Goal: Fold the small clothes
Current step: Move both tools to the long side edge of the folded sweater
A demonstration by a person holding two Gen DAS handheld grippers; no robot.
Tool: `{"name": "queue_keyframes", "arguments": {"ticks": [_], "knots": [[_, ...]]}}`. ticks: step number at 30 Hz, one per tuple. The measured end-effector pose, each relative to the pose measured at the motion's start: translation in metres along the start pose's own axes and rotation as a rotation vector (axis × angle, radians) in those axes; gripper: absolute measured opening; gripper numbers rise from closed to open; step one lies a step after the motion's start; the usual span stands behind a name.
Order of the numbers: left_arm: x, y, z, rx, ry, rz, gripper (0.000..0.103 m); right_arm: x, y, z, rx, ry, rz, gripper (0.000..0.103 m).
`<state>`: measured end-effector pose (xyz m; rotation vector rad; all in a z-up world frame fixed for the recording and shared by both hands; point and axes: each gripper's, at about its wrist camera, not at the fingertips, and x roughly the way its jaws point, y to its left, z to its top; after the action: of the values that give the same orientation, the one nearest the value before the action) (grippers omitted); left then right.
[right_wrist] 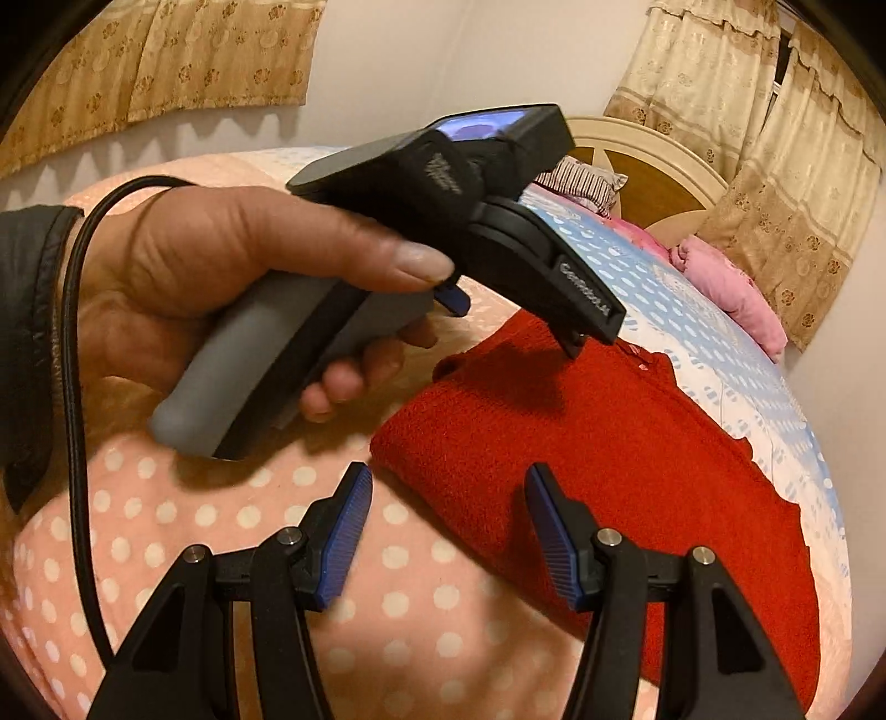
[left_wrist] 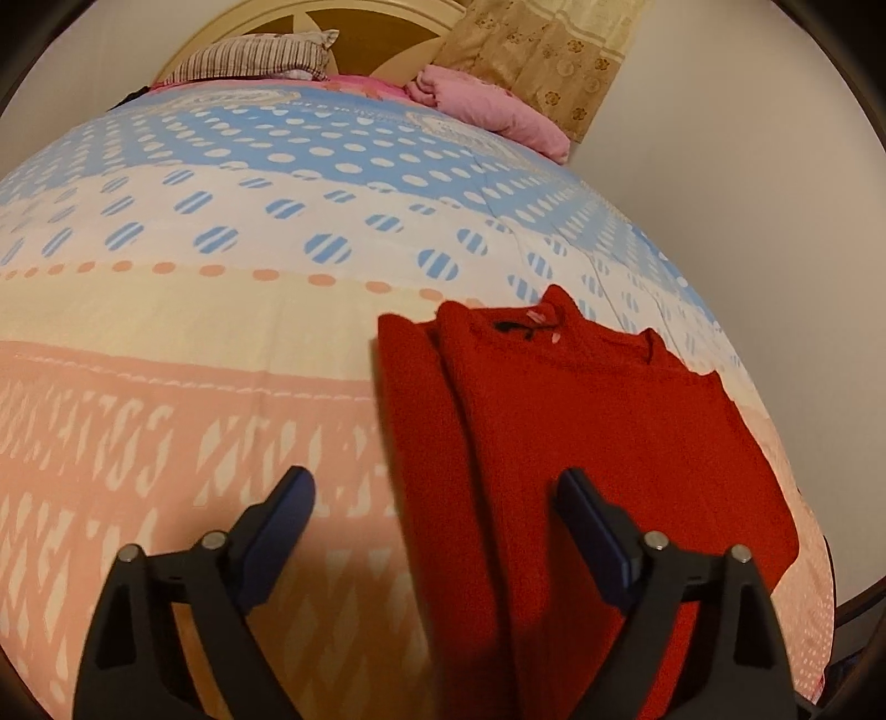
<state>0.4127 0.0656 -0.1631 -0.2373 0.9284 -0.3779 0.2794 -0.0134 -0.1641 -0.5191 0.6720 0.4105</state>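
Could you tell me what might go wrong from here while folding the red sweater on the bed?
1. Both grippers, left and right, are open and hold nothing, so a shallow pinch may catch only the top layer of the sweater and undo the folded-in left side.
2. The sweater lies near the bed edge; a tug could slide it off.
3. The cable could snag the knit.

The left wrist camera sits low above the bed (left_wrist: 221, 332) and looks along it toward the headboard (left_wrist: 332, 22) at 12 o'clock. The red sweater (left_wrist: 581, 443) lies near, from 1 to 5 o'clock. The right wrist camera looks from farther back and more to the side, with the headboard (right_wrist: 653, 183) at 2 o'clock. Both views share the sweater (right_wrist: 609, 454), the pink blanket (right_wrist: 731, 288) and the striped pillow (left_wrist: 260, 58).
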Motion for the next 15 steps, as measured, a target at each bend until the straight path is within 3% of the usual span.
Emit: {"name": "queue_keyframes", "arguments": {"ticks": [3, 7, 8, 9, 10, 11, 12, 15], "knots": [[0.004, -0.001, 0.003, 0.009, -0.004, -0.015, 0.090, 0.003, 0.003, 0.004, -0.019, 0.002, -0.018, 0.059], [0.008, -0.001, 0.007, 0.025, 0.006, -0.029, 0.076, 0.008, 0.006, 0.007, -0.039, 0.007, -0.010, 0.058], [0.008, 0.000, 0.008, 0.023, 0.009, -0.033, 0.068, 0.009, 0.005, 0.007, -0.038, 0.011, 0.004, 0.047], [0.009, 0.001, 0.009, 0.011, 0.012, -0.044, 0.062, 0.009, 0.005, 0.007, -0.036, 0.016, 0.019, 0.030], [0.010, 0.004, 0.011, -0.006, 0.020, -0.073, 0.044, 0.009, 0.004, 0.006, -0.032, 0.018, 0.029, 0.026], [0.012, 0.006, 0.012, -0.024, 0.031, -0.101, 0.032, 0.008, 0.003, 0.007, -0.027, 0.013, 0.035, 0.023], [0.014, 0.007, 0.014, -0.043, 0.039, -0.123, 0.028, 0.006, 0.001, 0.006, -0.018, 0.006, 0.047, 0.015], [0.014, 0.003, 0.014, -0.041, 0.041, -0.127, 0.020, 0.001, -0.007, 0.005, 0.017, -0.010, 0.071, 0.011]]}}
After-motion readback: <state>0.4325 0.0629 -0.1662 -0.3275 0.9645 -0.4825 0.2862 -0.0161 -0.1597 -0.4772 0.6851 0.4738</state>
